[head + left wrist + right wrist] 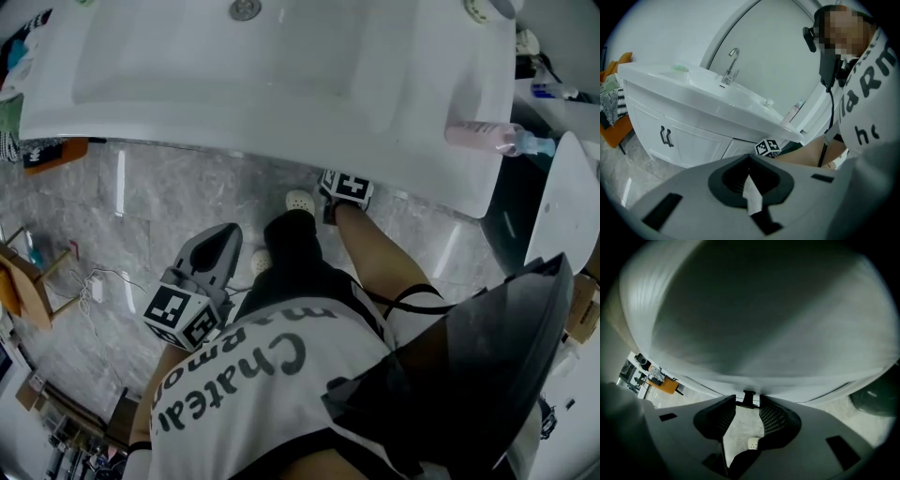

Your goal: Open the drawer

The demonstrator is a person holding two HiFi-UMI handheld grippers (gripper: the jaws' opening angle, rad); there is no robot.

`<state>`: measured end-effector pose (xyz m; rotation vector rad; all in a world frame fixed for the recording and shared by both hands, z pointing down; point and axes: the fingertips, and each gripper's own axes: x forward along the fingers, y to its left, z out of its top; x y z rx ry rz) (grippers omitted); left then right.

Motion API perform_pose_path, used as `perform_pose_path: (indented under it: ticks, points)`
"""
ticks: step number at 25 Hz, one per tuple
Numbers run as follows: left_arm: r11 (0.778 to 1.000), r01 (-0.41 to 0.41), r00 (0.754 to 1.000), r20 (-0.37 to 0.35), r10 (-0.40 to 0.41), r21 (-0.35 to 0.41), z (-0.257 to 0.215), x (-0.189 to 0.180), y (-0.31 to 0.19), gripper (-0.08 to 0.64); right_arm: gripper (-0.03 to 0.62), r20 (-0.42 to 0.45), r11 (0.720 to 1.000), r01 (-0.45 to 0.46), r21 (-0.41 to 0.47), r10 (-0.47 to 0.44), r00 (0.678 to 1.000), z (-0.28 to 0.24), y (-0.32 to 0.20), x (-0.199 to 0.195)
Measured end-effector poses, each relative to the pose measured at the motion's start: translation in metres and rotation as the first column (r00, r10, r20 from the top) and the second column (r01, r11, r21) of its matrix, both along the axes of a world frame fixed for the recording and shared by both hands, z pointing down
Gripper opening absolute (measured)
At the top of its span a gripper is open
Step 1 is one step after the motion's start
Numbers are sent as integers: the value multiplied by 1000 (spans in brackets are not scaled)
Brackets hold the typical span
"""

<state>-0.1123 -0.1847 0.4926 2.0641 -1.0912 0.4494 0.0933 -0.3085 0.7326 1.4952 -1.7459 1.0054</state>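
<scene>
A white vanity (281,84) with a sink fills the top of the head view. My right gripper reaches under its front edge, where only its marker cube (347,186) shows. In the right gripper view my right gripper (748,402) is open, and a small black drawer handle (749,395) sits right at its fingertips against a white panel (778,333). I cannot tell whether the pads touch the handle. My left gripper (221,246) hangs lower left, away from the vanity, and its jaws (749,159) are shut on nothing.
Two cabinet doors with black handles (666,137) stand left of the drawer, with a faucet (732,65) above. A pink bottle (487,136) lies on the counter's right end. The person's shoes (300,200) rest on the grey marble floor (141,206). An orange chair (618,117) stands far left.
</scene>
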Motion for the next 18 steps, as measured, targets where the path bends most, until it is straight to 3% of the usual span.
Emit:
perform_pose_path:
  ticks: [10, 18]
  points:
    - [1000, -12, 1000, -12, 12, 6, 0, 5, -1, 9, 158, 57, 988, -24, -154, 33, 998, 22, 27, -11]
    - [1000, 4, 1000, -16, -4, 7, 2, -6, 6, 9, 158, 29, 993, -21, -113, 25, 999, -3, 27, -16]
